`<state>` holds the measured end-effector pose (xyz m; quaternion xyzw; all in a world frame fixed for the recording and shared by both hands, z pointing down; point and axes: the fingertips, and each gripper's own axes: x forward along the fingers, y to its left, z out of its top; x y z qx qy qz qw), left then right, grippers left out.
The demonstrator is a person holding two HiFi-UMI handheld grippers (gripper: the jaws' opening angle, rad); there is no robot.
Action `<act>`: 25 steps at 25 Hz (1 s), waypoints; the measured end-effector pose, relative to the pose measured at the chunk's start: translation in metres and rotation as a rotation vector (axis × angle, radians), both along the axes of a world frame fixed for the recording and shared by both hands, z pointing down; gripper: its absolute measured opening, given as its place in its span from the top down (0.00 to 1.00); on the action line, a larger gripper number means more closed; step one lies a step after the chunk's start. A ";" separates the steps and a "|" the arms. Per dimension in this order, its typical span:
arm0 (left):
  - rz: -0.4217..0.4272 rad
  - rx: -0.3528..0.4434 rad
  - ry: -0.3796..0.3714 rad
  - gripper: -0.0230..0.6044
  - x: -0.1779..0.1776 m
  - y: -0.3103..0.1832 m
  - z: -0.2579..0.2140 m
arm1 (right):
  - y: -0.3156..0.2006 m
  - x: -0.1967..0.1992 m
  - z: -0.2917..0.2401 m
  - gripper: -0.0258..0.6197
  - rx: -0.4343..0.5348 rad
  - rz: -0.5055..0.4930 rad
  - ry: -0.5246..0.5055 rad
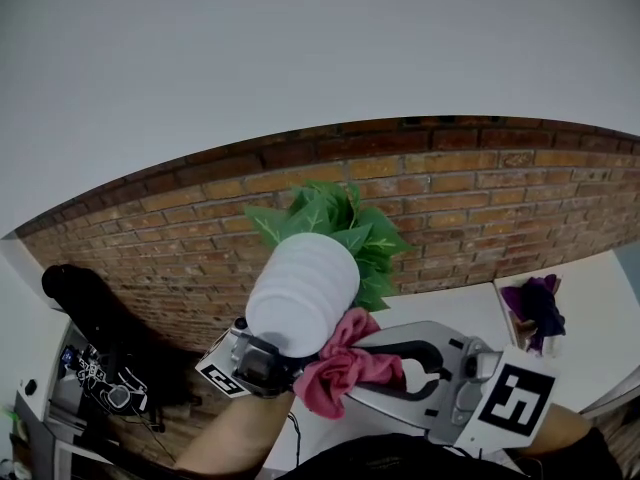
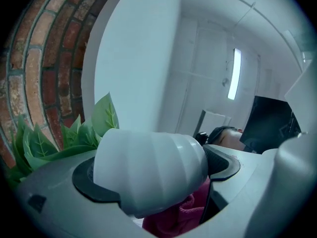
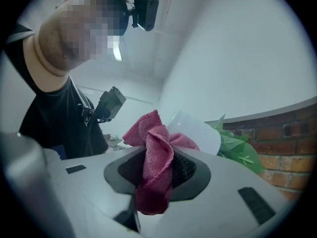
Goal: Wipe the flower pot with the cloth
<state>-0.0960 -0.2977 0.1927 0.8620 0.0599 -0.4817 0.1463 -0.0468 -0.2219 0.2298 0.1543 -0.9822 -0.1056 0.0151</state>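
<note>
Head view: nearest, the left gripper (image 1: 268,356) has its fingers clamped on the white ribbed flower pot (image 1: 303,290), which is raised in open air and tilted. The right gripper (image 1: 352,376) has its fingers pinching the pink cloth (image 1: 345,360), which touches the pot's lower side. The pot's leaves (image 1: 335,226) point toward the brick wall (image 1: 470,193). The white surface (image 1: 590,298) has its edge well apart, rightward.

My left gripper (image 1: 283,356) is raised in front of me, jaws pointing up and away, clamped on the lower part of the pot (image 1: 302,288). My right gripper (image 1: 338,380) lies nearly level and points left toward the other one. Its jaws pinch the cloth (image 1: 352,363), which sits against the pot's underside. Both forearms enter from the bottom of the head view: the left forearm (image 1: 235,438) beneath its gripper, the right forearm (image 1: 567,430) behind its marker cube (image 1: 515,400).
</note>
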 end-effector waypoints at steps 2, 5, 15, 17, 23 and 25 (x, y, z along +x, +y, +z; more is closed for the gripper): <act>0.010 -0.015 0.000 0.11 -0.001 -0.003 0.001 | -0.006 -0.011 0.002 0.80 -0.011 0.017 0.024; 0.026 -0.033 0.008 0.11 -0.001 -0.004 0.001 | -0.021 -0.009 0.006 0.80 -0.046 0.063 0.015; -0.005 0.057 -0.095 0.11 0.016 0.009 0.004 | -0.071 0.034 0.035 0.80 -0.157 0.207 -0.010; -0.044 0.085 -0.174 0.11 0.024 0.006 0.012 | -0.069 0.039 0.040 0.80 -0.184 0.188 -0.011; -0.181 0.214 -0.592 0.11 0.054 -0.003 0.056 | -0.075 0.077 0.017 0.80 -0.226 0.188 -0.145; -0.195 0.265 -0.719 0.11 0.068 -0.002 0.073 | -0.070 0.074 0.002 0.80 -0.181 0.160 -0.140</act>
